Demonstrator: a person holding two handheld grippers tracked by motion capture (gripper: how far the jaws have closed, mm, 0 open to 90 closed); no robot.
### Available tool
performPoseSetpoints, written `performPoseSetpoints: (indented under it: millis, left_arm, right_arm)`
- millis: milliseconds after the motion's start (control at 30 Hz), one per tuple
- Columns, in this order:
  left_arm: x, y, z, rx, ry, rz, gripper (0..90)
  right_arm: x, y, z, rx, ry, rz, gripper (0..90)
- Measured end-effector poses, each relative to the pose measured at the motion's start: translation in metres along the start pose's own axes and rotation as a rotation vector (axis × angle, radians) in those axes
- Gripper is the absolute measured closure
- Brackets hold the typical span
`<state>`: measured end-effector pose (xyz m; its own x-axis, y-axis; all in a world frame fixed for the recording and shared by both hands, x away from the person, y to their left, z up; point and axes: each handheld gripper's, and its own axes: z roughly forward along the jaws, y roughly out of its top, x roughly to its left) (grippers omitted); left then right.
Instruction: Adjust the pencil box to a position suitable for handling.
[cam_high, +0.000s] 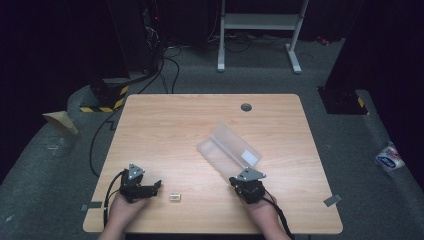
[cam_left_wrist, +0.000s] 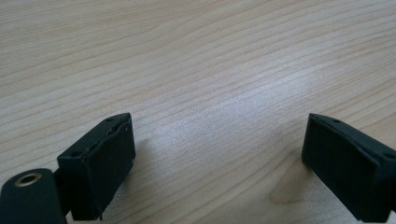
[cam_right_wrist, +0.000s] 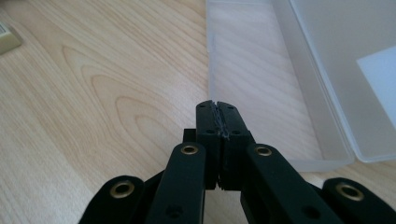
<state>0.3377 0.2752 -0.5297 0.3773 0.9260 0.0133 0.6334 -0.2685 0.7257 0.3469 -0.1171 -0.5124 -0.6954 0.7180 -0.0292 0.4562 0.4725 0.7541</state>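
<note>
Jaws of the right gripper (cam_right_wrist: 219, 119) are clenched pad against pad with nothing between them, and the gripper hovers low over the pale wood-grain surface (cam_high: 165, 130). Just ahead of its tips, and a little to their right, stands the clear, rectangular plastic box (cam_right_wrist: 261, 70), lying open, with its near short wall close to the tips but not touching them. Hinged along the box's far long edge, the clear plastic lid (cam_right_wrist: 345, 60) lies flat on the surface beside it and carries a white rectangular label (cam_right_wrist: 380, 74). Well off to the left of this gripper, a small cream-coloured rectangular block (cam_right_wrist: 7, 39) lies on the bare wood.

From the high view, the right gripper (cam_high: 239, 181) sits at the near end of the box (cam_high: 216, 156), with a hand (cam_high: 262, 215) behind it and a black cable trailing back from it.

Released, the left gripper (cam_left_wrist: 219, 158) has its jaws spread wide apart, and nothing but bare wood lies between them. In the high view the left gripper (cam_high: 155, 186) rests low near the surface's near edge, pointing toward the small block (cam_high: 174, 197), which lies just beyond its tips, between the two grippers and apart from both.
</note>
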Motion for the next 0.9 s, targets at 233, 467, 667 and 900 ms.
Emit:
performPoseSetpoints:
  millis: [233,467,667,900]
  left_arm:
    - [0.000,0.000,0.000,0.000,0.004,0.003,9.7]
    - [0.000,0.000,0.000,-0.001,0.001,-0.003,9.7]
    - [0.000,0.000,0.000,-0.001,0.001,-0.003,9.7]
    - [0.000,0.000,0.000,-0.001,0.001,-0.003,9.8]
  right_arm:
    - [0.000,-0.007,-0.003,0.004,0.001,-0.004,86.0]
    - [-0.004,-0.007,-0.018,-0.058,-0.027,0.048,72.7]
    - [-0.027,-0.008,-0.018,-0.062,-0.127,0.145,70.7]
    - [-0.038,-0.007,-0.008,-0.032,-0.165,0.164,71.1]
